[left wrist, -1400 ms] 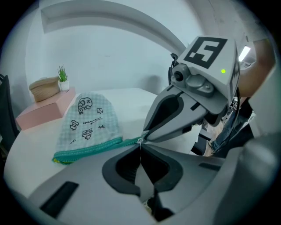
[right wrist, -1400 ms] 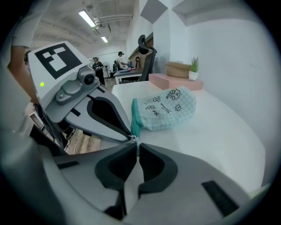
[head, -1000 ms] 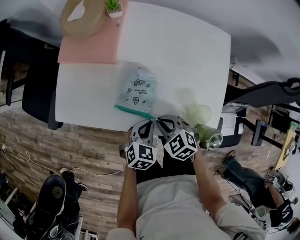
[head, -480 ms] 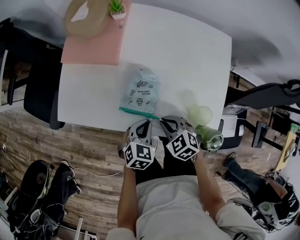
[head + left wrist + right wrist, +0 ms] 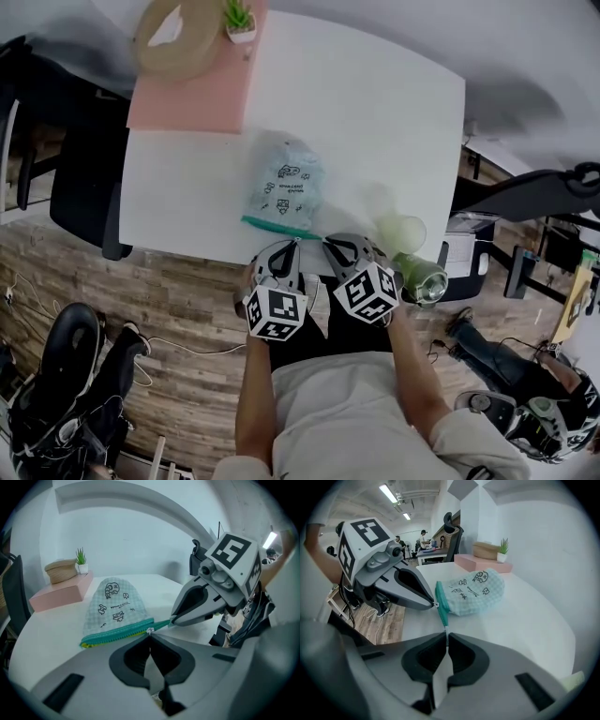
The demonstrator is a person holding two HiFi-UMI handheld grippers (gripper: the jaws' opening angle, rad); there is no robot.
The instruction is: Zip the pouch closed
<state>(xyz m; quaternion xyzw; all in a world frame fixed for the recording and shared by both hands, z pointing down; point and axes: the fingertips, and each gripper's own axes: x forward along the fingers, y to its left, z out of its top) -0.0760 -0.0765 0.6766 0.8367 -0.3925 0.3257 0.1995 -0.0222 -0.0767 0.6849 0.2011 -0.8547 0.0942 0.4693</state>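
Pouch of pale checked fabric with small cartoon prints lies flat near the front edge of the white tabletop. Its teal zipper runs along the side nearest the person.

It looks soft, thin and light, so I judge it would slide or bunch if the slider were dragged with nothing anchoring the zipper's end. The fabric body offers no firm hold. The sensible places to grip are the zipper pull and the teal tape tail beyond the teeth.

Both are taken. The left gripper has its fingers pressed together, with the small pale pull pinched at their tips. The right gripper has its fingers closed on the tape tail. The two tips sit just beside each other at the zipper's right-hand end.

A yellowish strip under the teal at the other end suggests the mouth is open there, though I cannot be sure.

Farther back are a pink block, a woven basket and a small potted plant.
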